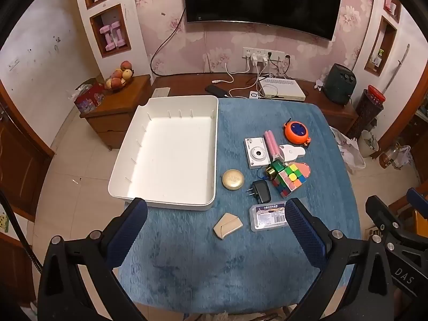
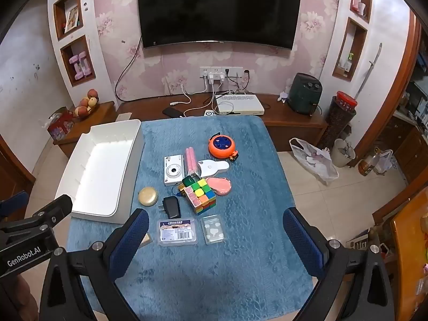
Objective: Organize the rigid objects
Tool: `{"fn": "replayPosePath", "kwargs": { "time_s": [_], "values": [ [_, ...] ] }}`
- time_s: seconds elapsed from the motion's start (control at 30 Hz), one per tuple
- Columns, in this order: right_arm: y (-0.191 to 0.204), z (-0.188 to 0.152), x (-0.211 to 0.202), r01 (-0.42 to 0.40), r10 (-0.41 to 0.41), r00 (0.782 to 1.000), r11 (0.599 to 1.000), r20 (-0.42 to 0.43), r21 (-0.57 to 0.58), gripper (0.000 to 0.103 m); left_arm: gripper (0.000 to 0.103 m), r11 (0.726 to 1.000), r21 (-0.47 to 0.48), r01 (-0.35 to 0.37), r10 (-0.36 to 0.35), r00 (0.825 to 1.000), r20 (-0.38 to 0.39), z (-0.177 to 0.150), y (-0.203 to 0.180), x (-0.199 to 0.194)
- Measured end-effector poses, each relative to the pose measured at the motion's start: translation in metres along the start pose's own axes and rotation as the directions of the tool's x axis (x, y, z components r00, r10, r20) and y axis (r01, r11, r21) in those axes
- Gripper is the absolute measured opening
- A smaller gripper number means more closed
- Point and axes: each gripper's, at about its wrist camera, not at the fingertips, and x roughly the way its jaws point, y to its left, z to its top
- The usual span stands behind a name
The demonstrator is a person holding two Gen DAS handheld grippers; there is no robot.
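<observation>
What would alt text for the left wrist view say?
An open left gripper hovers over a blue-covered table holding an empty white bin and scattered small items, including a Rubik's cube and a white camera.

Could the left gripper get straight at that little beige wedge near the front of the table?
Probably yes. The left gripper is open and empty, and the beige wedge lies alone on the blue cloth between its fingers, apart from the white bin and the clear case.
</observation>
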Motion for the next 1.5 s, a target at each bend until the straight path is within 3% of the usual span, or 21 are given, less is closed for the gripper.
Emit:
{"fn": "replayPosePath", "kwargs": {
  "time_s": [1.5],
  "values": [
    [0.004,0.006,0.003,-0.002,0.002,1.000,1.000,-0.001,-0.006,0.101,0.102,1.000,0.018,0.007,-0.007,1.000,0.021,0.010,-0.008,-0.004]
  ]
}}
